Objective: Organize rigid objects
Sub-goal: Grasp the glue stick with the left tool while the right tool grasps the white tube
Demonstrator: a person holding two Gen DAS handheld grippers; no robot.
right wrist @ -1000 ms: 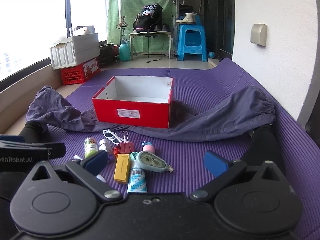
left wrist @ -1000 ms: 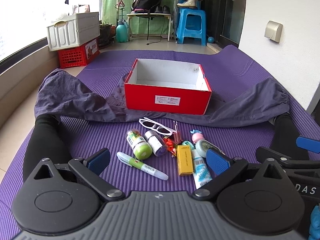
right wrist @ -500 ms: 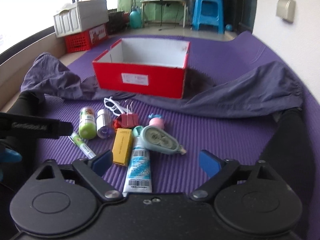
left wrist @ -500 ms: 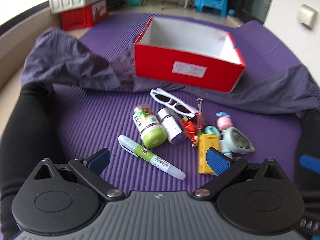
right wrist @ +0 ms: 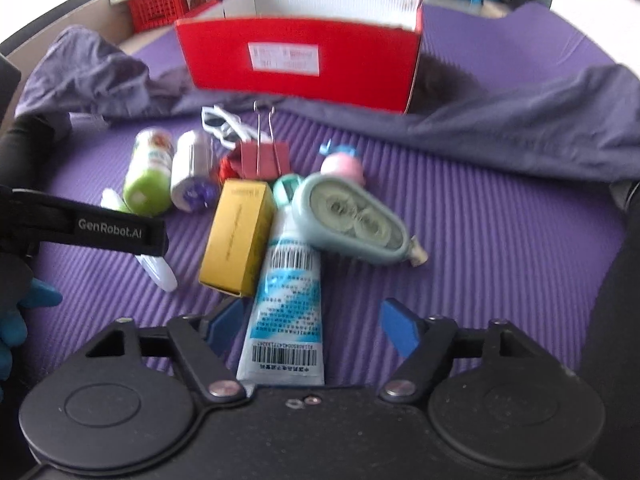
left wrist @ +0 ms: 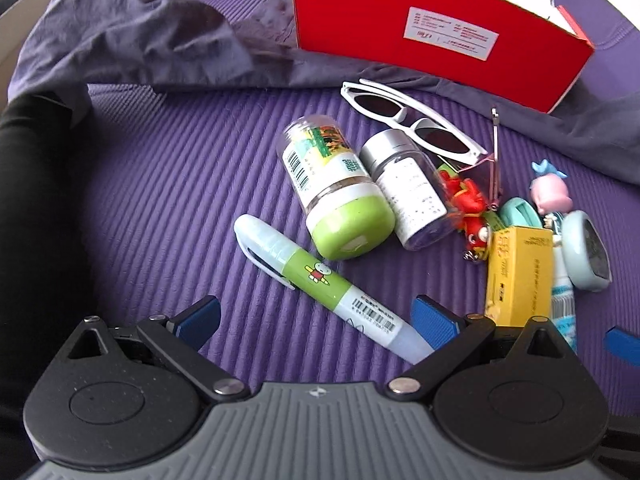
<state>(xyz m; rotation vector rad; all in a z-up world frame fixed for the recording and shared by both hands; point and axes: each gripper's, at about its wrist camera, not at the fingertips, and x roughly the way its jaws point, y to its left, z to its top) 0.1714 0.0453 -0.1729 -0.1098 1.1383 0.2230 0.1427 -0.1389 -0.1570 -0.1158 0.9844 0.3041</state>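
Note:
Small items lie in a pile on a purple mat in front of an open red box (left wrist: 440, 28) (right wrist: 304, 60). My left gripper (left wrist: 316, 322) is open just above a green and white marker (left wrist: 320, 280), whose tip lies by the right finger. Beyond it lie a green-capped bottle (left wrist: 336, 196), a silver-capped bottle (left wrist: 404, 188) and white sunglasses (left wrist: 412, 120). My right gripper (right wrist: 312, 326) is closing with a blue and white tube (right wrist: 286, 304) between its fingers; the pads do not press it. A yellow box (right wrist: 236, 236) and a correction tape (right wrist: 352, 220) flank the tube.
A red binder clip (right wrist: 264, 156), a pink figurine (right wrist: 342, 164) and a red keychain (left wrist: 468, 204) lie in the pile. Grey-purple cloth (right wrist: 520, 132) is draped around the box. The left tool's black body (right wrist: 108, 232) reaches in at the left. Dark-clad legs edge both sides.
Both grippers have come down and tilted toward the pile, which now fills the views. The right jaws have narrowed around the tube. The left jaws stay wide.

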